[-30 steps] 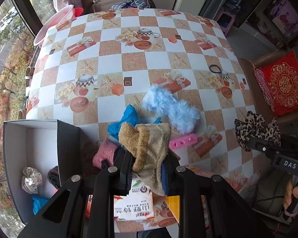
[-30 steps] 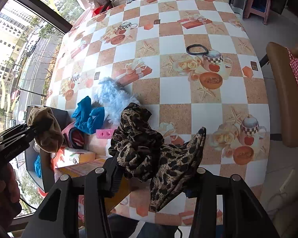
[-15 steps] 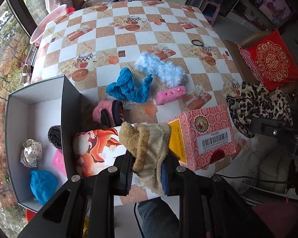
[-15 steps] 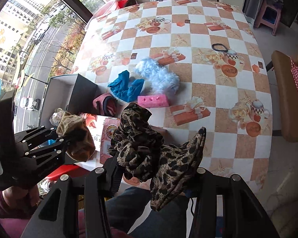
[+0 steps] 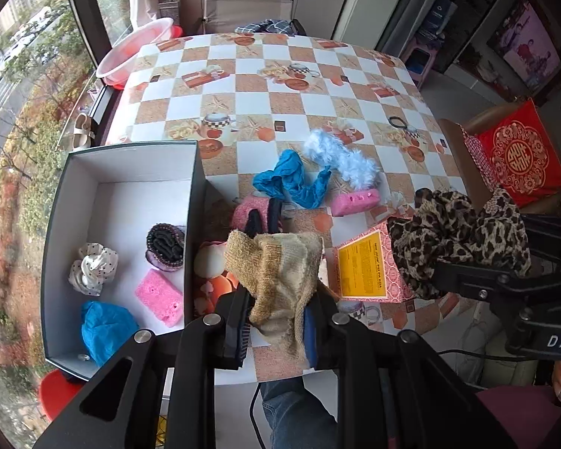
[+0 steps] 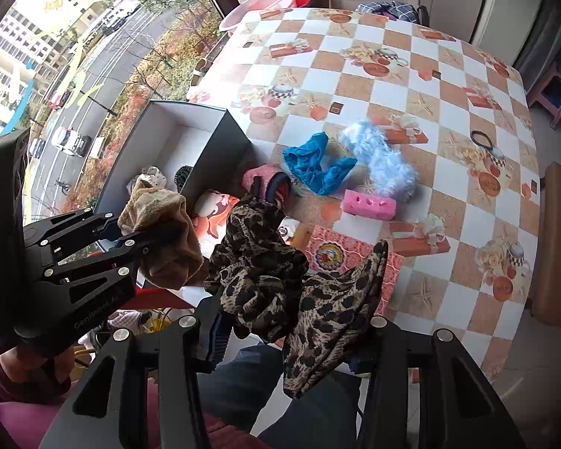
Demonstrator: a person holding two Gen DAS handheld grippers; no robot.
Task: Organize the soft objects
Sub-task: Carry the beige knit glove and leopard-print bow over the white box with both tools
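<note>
My left gripper (image 5: 276, 321) is shut on a tan knitted sock (image 5: 276, 273), held above the table's near edge, right of the open box (image 5: 123, 166). It also shows in the right wrist view (image 6: 161, 232). My right gripper (image 6: 288, 329) is shut on a leopard-print scarf (image 6: 276, 280), also seen in the left wrist view (image 5: 456, 239). The box holds a pink sponge (image 5: 159, 296), a blue cloth (image 5: 106, 329), a dotted scrunchie (image 5: 91, 267) and a dark scrunchie (image 5: 166, 245). On the table lie a blue cloth (image 5: 291, 181), a fluffy light-blue piece (image 5: 342, 161), a pink sponge (image 5: 353, 202) and a pink slipper (image 5: 254, 215).
A red tissue box (image 5: 366, 265) and a printed carton (image 5: 213, 284) lie at the table's near edge. A black hair tie (image 5: 398, 122) lies far right. A pink basin (image 5: 131, 52) and a chair (image 5: 243, 7) stand beyond the table. A red cushion (image 5: 520, 157) is on the right.
Both grippers have pulled back and up from the table with their loads. The left one has shifted so the open box is more in view.
</note>
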